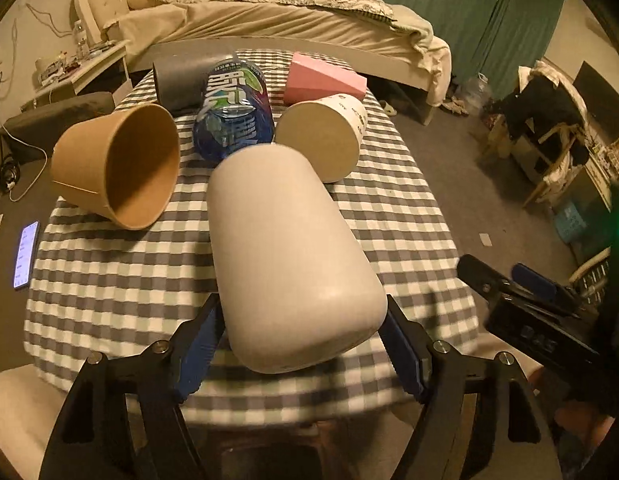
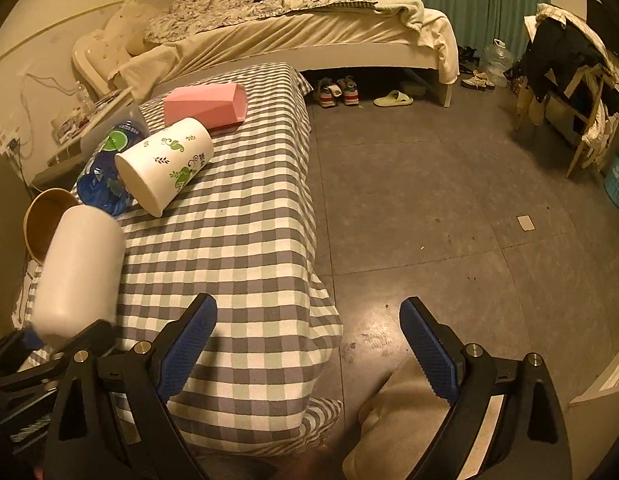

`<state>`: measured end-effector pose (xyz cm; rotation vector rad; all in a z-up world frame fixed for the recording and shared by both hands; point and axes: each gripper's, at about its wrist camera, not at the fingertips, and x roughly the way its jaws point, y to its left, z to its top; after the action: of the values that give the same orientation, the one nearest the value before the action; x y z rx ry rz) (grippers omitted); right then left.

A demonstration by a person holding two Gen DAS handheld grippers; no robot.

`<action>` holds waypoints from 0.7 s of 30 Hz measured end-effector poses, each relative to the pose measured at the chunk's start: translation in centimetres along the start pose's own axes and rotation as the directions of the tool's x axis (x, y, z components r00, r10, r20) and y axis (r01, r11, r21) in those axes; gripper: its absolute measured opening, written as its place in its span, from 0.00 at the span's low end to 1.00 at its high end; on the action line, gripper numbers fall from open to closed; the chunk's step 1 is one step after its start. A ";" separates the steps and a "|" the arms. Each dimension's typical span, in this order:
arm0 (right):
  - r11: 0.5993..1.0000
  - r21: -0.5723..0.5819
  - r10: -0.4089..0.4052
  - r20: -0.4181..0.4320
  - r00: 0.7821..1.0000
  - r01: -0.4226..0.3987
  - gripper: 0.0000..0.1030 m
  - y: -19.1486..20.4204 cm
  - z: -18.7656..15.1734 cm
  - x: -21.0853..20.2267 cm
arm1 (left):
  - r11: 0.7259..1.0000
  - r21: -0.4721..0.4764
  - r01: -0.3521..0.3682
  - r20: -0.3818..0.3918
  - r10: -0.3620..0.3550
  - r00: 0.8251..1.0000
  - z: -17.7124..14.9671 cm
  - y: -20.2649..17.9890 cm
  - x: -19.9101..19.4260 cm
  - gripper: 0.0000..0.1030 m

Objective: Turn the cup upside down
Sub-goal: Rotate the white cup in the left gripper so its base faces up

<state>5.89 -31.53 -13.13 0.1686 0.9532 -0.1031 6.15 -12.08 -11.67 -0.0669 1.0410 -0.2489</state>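
A plain white cup (image 1: 287, 256) is held between the fingers of my left gripper (image 1: 301, 332), tilted with its closed base toward the camera, above the checked tablecloth (image 1: 109, 280). The left gripper is shut on it. The same cup shows at the left of the right wrist view (image 2: 79, 268). My right gripper (image 2: 307, 332) is open and empty, over the table's right edge and the floor. It also shows at the right of the left wrist view (image 1: 505, 276).
On the table lie a brown paper bowl (image 1: 117, 164), a blue bottle (image 1: 233, 112), a white patterned cup (image 2: 165, 162), a pink box (image 2: 207, 106) and a grey box (image 1: 181, 80). A phone (image 1: 26, 254) lies at the left edge. A bed (image 2: 293, 36) stands behind.
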 end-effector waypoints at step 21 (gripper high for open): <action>1.000 -0.001 0.008 -0.020 1.000 -0.008 0.90 0.4 -0.1 0.6 | 0.993 -0.010 -0.117 0.042 0.118 0.992 5.7 3.2 0.8 0.74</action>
<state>6.21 -31.09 -13.69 0.1725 0.9725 -0.0938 12.01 -9.54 -10.00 -0.0171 0.9995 -0.1363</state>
